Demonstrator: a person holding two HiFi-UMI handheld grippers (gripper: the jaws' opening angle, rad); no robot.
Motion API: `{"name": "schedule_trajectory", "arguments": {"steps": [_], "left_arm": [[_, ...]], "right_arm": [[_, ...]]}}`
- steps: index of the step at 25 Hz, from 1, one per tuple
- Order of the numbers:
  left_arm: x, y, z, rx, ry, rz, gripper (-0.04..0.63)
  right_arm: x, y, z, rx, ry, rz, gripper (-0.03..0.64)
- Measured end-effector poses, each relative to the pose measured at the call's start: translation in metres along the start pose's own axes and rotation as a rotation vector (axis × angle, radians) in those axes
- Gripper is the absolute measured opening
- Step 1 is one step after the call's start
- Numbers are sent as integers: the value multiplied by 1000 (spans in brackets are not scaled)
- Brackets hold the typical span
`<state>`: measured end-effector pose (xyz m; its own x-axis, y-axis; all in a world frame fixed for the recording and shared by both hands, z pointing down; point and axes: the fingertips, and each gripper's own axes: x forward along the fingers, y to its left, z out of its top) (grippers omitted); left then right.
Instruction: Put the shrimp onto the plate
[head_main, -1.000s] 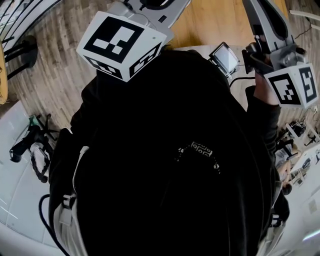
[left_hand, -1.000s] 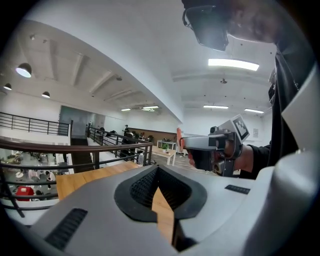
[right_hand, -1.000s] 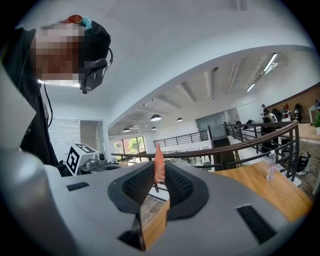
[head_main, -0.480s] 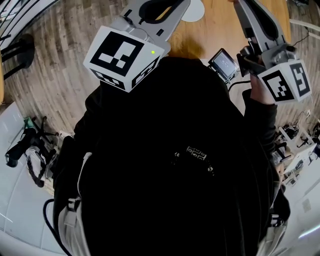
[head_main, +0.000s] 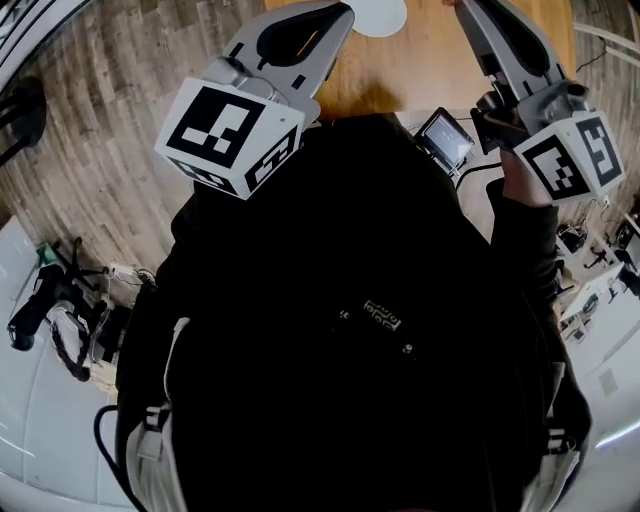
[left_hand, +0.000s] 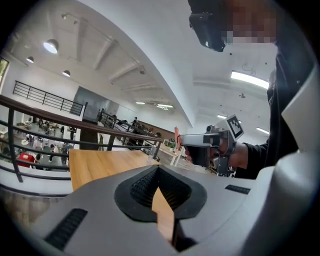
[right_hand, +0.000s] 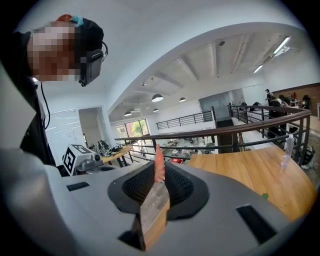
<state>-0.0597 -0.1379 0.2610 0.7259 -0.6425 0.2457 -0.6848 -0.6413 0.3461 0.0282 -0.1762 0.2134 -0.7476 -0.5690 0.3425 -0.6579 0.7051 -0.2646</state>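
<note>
Between the right tongs (right_hand: 159, 175), their own view shows the pink shrimp (right_hand: 159, 161) pinched upright at the tips. Left tongs (left_hand: 159, 171) are clenched together, holding nothing. Only the head view catches the white plate (head_main: 380, 14), on the wooden tabletop (head_main: 425, 60) ahead of both.

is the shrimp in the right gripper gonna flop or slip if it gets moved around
The shrimp stands straight up out of the shut right gripper with no droop, so it is probably fairly stiff. It looks thin and small beside the pads, so it is likely light. It seems pinched only near the tips, so it might pivot or slip if jolted.
</note>
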Motion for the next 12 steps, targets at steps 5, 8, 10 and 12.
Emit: {"name": "schedule_trajectory", "arguments": {"steps": [5,8,10,12], "left_arm": [[-2,-7,-5,31,66,-22,-3],[4,4,-7,24,72,23,-2],[4,7,-7,16,71,59,-3],[0,4,-11,14,81,87,-3]], "right_arm": [[4,14,8,-46,0,44,75],[21,8,6,-54,15,86,75],[30,2,-1,-49,33,120,75],[34,-3,-10,-45,52,147,75]]}}
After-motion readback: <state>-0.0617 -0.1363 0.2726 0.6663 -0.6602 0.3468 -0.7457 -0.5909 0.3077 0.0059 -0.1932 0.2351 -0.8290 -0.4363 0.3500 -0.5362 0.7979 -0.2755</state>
